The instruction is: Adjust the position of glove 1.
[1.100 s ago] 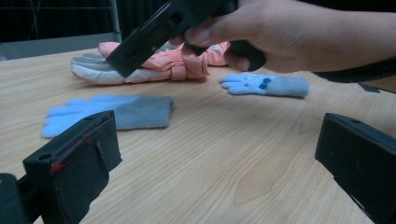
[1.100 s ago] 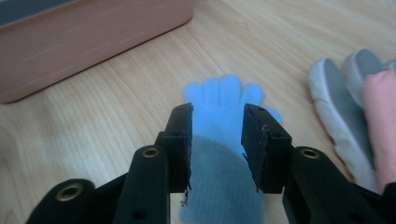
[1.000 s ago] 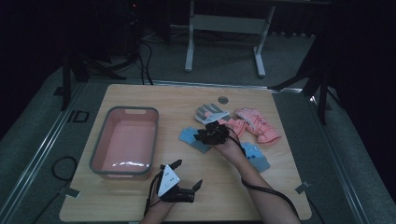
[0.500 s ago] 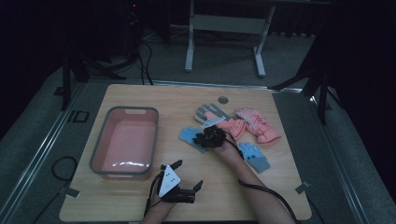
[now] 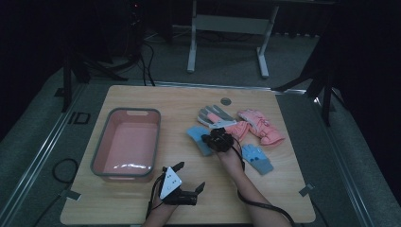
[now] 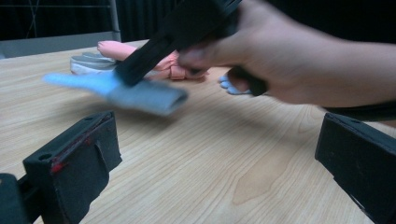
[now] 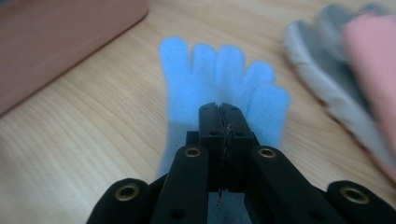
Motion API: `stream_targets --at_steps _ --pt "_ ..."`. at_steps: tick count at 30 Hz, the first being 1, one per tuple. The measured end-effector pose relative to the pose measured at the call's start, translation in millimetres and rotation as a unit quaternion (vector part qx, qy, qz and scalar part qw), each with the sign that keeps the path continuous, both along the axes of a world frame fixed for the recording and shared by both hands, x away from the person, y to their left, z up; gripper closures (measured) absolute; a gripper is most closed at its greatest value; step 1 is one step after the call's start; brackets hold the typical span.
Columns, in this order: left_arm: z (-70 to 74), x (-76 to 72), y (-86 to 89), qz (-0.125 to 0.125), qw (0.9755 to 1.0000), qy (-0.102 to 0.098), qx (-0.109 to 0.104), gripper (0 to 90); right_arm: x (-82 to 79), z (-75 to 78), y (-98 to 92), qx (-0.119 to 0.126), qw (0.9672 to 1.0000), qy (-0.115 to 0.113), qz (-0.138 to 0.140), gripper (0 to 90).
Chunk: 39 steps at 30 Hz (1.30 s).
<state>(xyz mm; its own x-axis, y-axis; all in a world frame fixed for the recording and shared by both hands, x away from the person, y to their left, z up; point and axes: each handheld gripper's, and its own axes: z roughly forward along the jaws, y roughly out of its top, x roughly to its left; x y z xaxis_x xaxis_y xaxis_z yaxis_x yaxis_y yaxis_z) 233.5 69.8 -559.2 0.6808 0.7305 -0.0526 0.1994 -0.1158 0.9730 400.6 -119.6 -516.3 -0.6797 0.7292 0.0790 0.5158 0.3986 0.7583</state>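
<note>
My right gripper [image 5: 218,140] sits near the middle of the wooden surface [image 5: 142,208], and its jaws have just been closing. In the right gripper view they now stand pressed together on the cuff end of a light blue glove [image 7: 219,88], with thin fabric caught between the pads. The glove lies flat, its five fingers spread away from me. In the left gripper view the glove [image 6: 140,93] looks blurred, so I cannot say whether it is raised off the wood.

It is a small knitted glove, and I judge it to be very light, soft and floppy, so it will droop and swing from one pinch point. The cuff is the best hold, since the fabric is thickest there.

A second blue glove [image 5: 257,159] lies just right of my hand. Pink gloves [image 5: 262,127] and a grey glove [image 5: 213,116] lie beyond. A pink bin [image 5: 126,144] stands at the left. My left gripper [image 5: 177,187] rests near the front edge, jaws spread wide, holding nothing.
</note>
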Motion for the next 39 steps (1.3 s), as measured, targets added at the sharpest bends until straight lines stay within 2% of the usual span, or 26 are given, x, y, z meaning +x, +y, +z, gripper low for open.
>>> stream_targets --at_steps 3,5,7,9,10,14,19,24,26,29,31,35,39 --pt "0.0 -0.2 0.0 0.000 1.0000 -0.001 0.000 0.0 -18.4 15.6 -9.5 0.011 0.9994 -0.013 -0.031 88.6" --pt "0.0 -0.4 -0.4 0.001 1.0000 -0.002 0.000 0.0 -30.3 24.4 -17.3 0.023 0.9982 -0.014 -0.054 88.6" --pt "0.0 -0.6 -0.5 0.000 1.0000 -0.003 0.002 0.0 -42.7 30.7 -26.3 0.026 0.9955 -0.027 -0.087 88.5" --pt "0.0 -0.6 -0.5 0.001 1.0000 -0.003 0.002 0.0 -52.8 32.4 -34.6 0.036 0.9925 -0.025 -0.114 88.5" --pt "0.0 -0.5 -0.5 0.000 1.0000 -0.003 0.002 0.1 -57.2 32.0 -36.7 0.028 0.9915 -0.026 -0.124 88.5" --pt "0.1 -0.2 -0.8 -0.001 1.0000 -0.002 0.003 0.0 -71.7 26.7 -42.6 0.014 0.9869 -0.025 -0.159 88.5" --pt "0.0 -0.8 -1.4 -0.001 1.0000 -0.005 0.006 0.0 -85.0 9.5 -48.8 0.011 0.9816 -0.005 -0.190 88.5" --pt "0.1 -0.8 -1.6 -0.002 1.0000 -0.006 0.007 0.0 -88.9 -10.5 -49.7 0.016 0.9753 0.015 -0.220 88.4" --pt "0.1 -0.8 -1.5 -0.001 1.0000 -0.006 0.006 0.0 -88.3 -18.3 -47.1 0.021 0.9737 0.024 -0.225 88.3" --pt "0.0 -0.8 -1.4 -0.002 1.0000 -0.006 0.006 0.1 -87.7 -30.9 -39.2 0.005 0.9744 0.033 -0.223 88.1" --pt "0.0 -0.8 -1.5 -0.004 1.0000 -0.007 0.007 0.0 -88.7 -35.1 -37.1 0.000 0.9747 0.027 -0.222 87.9" --pt "0.1 -0.6 -1.7 -0.006 0.9999 -0.006 0.007 0.0 -88.0 -35.3 -39.1 0.009 0.9747 0.030 -0.221 85.7" --pt "0.1 -0.5 -1.4 -0.006 0.9999 -0.005 0.007 0.0 -88.6 -25.8 -41.9 0.004 0.9803 0.009 -0.197 74.4"
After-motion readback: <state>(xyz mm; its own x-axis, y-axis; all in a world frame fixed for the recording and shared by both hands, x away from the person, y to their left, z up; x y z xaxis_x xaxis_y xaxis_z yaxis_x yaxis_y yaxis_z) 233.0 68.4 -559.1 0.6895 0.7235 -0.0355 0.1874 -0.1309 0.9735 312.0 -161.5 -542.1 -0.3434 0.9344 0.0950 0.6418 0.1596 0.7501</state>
